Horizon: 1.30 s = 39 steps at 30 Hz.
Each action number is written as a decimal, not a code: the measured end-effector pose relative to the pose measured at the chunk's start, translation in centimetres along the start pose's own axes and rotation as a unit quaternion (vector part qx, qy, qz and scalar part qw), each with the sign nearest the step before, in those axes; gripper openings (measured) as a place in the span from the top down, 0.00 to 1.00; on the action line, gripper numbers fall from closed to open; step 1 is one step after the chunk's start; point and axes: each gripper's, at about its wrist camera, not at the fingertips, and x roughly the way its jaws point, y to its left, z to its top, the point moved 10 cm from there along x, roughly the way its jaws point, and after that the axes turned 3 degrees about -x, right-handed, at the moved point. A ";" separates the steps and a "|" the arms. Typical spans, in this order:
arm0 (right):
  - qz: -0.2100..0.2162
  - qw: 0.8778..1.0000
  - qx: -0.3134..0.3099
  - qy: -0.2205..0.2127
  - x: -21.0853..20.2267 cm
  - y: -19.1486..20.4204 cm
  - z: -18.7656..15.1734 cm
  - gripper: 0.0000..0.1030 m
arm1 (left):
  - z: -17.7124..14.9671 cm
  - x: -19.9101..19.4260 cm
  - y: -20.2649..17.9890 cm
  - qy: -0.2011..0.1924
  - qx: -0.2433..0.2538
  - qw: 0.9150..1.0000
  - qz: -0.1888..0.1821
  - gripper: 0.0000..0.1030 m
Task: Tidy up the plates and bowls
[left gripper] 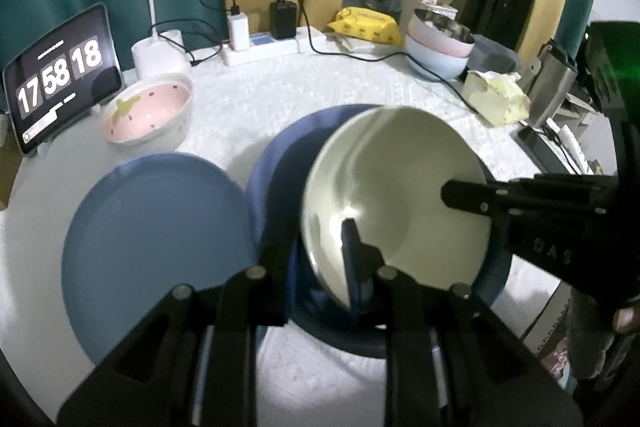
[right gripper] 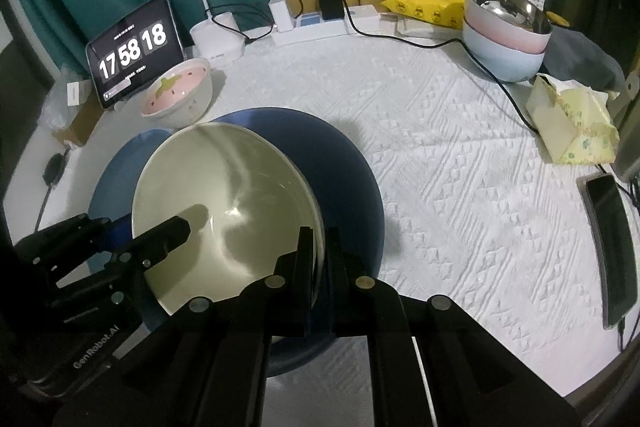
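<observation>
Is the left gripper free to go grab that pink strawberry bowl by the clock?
Probably not yet. The left gripper is shut on the dark blue plate, sharing the cream bowl with the right gripper. The path to the pink bowl looks clear.

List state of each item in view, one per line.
Cream round plate: tilted, gripped at two rim spots, over dark blue plate.
Dark blue round plate: flat on table.
Light blue round plate: flat, empty.
Pink strawberry-pattern bowl: upright, empty.
Left tool: shut on cream plate rim.
Right tool: shut on cream plate rim.
Tablet clock: on.
</observation>
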 end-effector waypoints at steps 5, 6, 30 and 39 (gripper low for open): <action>-0.011 1.000 -0.015 0.006 0.2 0.1 -0.1 0.94 | 0.0 -0.2 0.0 0.000 0.006 1.000 0.004 0.79; -0.012 1.000 -0.020 0.008 0.2 0.1 -0.2 0.94 | -0.1 -0.2 -0.1 0.000 0.006 1.000 0.004 0.79; -0.020 0.999 -0.018 -0.031 -2.5 0.5 2.8 0.88 | 2.2 -4.0 3.6 -0.063 -0.026 0.998 0.012 0.75; -0.022 0.999 -0.037 -0.034 -2.5 2.5 4.1 0.88 | 3.0 -5.0 5.3 -0.081 -0.036 0.996 0.015 0.74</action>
